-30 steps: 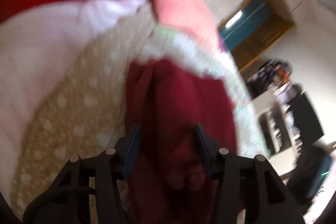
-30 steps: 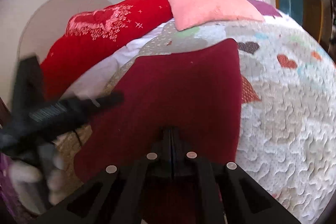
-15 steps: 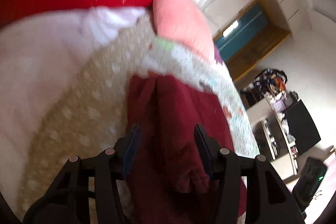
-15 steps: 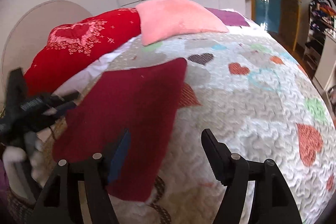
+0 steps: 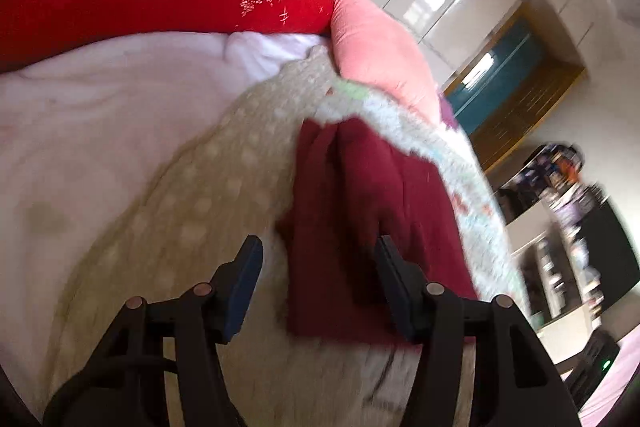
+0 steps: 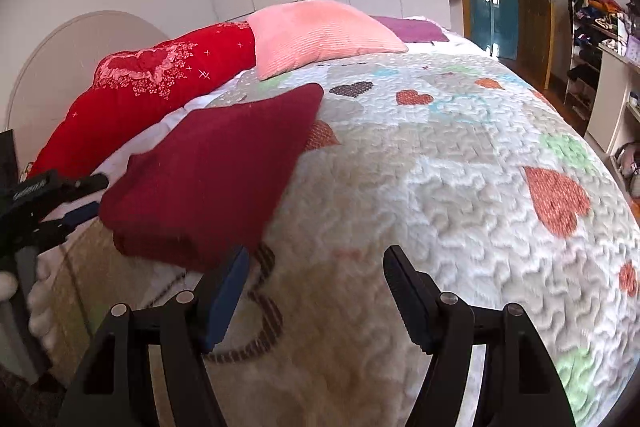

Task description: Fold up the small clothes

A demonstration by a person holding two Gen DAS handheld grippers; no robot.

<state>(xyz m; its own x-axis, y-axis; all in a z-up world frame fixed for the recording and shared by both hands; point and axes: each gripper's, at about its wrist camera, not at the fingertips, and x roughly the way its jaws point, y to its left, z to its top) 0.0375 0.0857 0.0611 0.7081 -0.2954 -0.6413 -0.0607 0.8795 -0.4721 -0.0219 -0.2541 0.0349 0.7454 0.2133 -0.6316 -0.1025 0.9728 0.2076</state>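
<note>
A dark red garment (image 6: 216, 171) lies folded into a neat rectangle on the heart-patterned quilt (image 6: 460, 187). In the left wrist view the same folded garment (image 5: 360, 211) rests just beyond my left gripper (image 5: 318, 267), which is open with nothing held. The left gripper (image 6: 76, 197) also shows at the left edge of the right wrist view, beside the garment's near corner. My right gripper (image 6: 316, 281) is open above bare quilt, just right of the garment's front edge, touching nothing.
A red embroidered pillow (image 6: 152, 95) and a pink cushion (image 6: 316, 35) lie at the head of the bed, with a purple cushion (image 6: 412, 29) behind. White sheet (image 5: 120, 115) shows left of the quilt. Shelves with clutter (image 6: 596, 39) stand at the right.
The right gripper let go of the garment, opened, and drew back to the right. The left gripper opened wider and pulled back from the garment, which now lies folded.
</note>
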